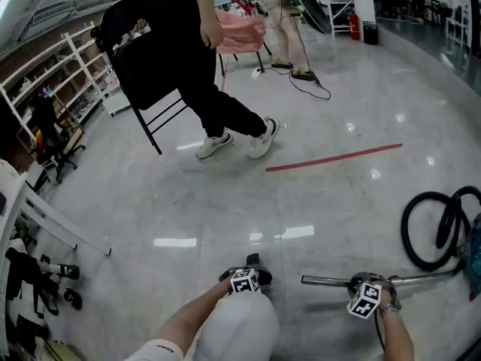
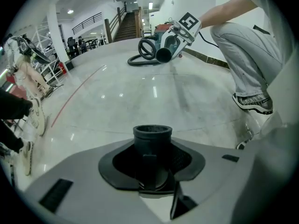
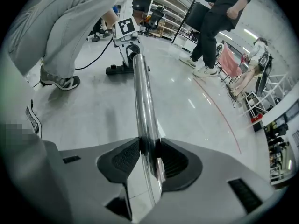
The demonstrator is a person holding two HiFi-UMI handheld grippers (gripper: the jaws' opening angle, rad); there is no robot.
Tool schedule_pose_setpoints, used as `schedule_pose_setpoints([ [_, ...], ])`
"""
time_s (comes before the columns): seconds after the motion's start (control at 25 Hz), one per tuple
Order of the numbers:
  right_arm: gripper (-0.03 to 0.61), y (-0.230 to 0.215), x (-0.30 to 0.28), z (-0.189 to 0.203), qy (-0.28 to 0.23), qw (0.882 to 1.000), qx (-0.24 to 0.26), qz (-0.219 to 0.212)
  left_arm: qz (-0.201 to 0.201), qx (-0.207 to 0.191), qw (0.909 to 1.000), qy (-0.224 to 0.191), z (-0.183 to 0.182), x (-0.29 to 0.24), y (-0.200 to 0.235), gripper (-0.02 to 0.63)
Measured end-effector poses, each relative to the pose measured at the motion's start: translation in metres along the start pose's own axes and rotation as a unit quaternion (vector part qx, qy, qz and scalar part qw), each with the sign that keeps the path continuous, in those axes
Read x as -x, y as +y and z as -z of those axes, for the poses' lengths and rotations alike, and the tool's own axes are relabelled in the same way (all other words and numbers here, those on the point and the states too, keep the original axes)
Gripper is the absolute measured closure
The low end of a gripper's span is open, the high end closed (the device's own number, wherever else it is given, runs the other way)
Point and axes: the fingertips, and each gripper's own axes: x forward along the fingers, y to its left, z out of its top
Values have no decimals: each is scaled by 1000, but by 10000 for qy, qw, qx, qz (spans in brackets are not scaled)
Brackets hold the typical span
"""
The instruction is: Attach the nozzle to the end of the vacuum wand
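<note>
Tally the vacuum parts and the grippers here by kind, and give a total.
grippers: 2 (left gripper, right gripper)
nozzle: 1
wand: 1
hose: 1
vacuum body: 1
Total: 6

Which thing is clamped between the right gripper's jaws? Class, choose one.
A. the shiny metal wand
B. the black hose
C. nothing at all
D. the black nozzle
A: in the right gripper view, the right gripper has its jaws closed on both sides of the shiny metal wand. The black nozzle sits in the left gripper instead.
</note>
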Motion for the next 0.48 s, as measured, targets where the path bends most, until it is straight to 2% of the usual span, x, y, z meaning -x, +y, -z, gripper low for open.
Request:
schedule_pose_setpoints([
  [0.28, 434, -13, -30, -22, -95, 9996, -76, 265, -275, -164, 9992, -222, 1, 1, 18, 449],
  [0.48, 433, -10, -50, -16, -23, 9995, -127, 289, -374, -198, 9981, -450, -13, -4, 14, 450],
])
